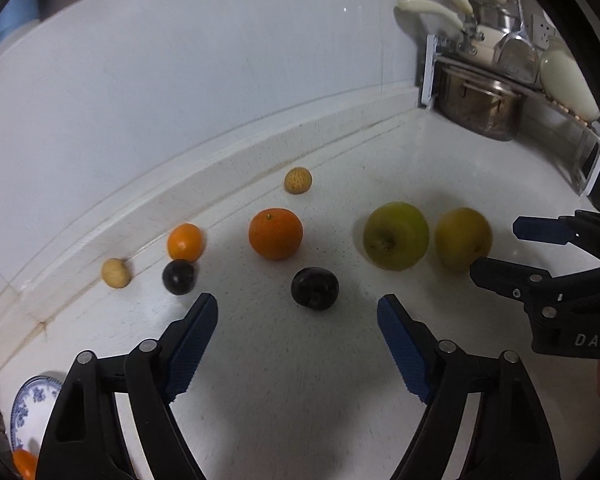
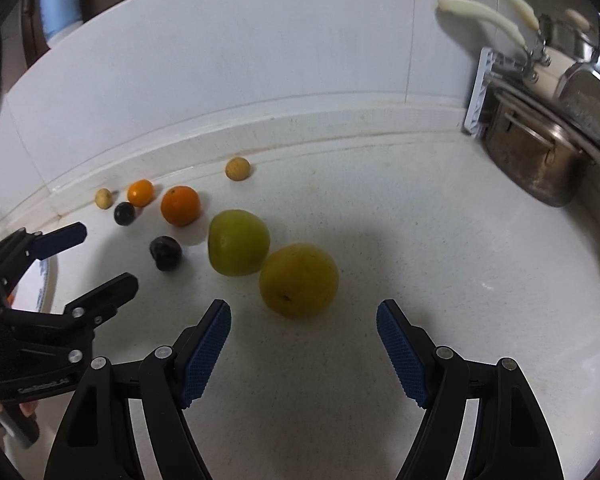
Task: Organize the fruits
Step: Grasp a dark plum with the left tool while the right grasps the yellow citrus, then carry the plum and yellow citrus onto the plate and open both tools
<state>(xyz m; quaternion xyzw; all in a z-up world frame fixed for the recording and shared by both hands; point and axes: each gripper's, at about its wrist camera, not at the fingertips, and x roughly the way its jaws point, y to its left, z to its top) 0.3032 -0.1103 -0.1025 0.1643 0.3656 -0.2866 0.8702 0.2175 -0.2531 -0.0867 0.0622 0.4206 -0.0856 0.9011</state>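
We saw a white speckled counter (image 1: 300, 380) under everything. Two oranges were bright orange, the big one (image 1: 275, 233) and the small one (image 1: 185, 242). Two plums looked near black, one (image 1: 314, 288) up front and one (image 1: 178, 277) by the small orange. The green apple (image 1: 395, 235) was yellow-green, and the yellow apple (image 2: 298, 280) next to it was more mustard. Two little tan fruits, one (image 1: 298, 180) with pale dots and one (image 1: 116, 273) plain. The plate (image 1: 30, 404) was white with a blue floral pattern. Both grippers, left (image 1: 296, 340) and right (image 2: 304, 344), were black with blue ridged pads (image 2: 206, 352). The pot (image 2: 536, 168) was dull brownish steel.
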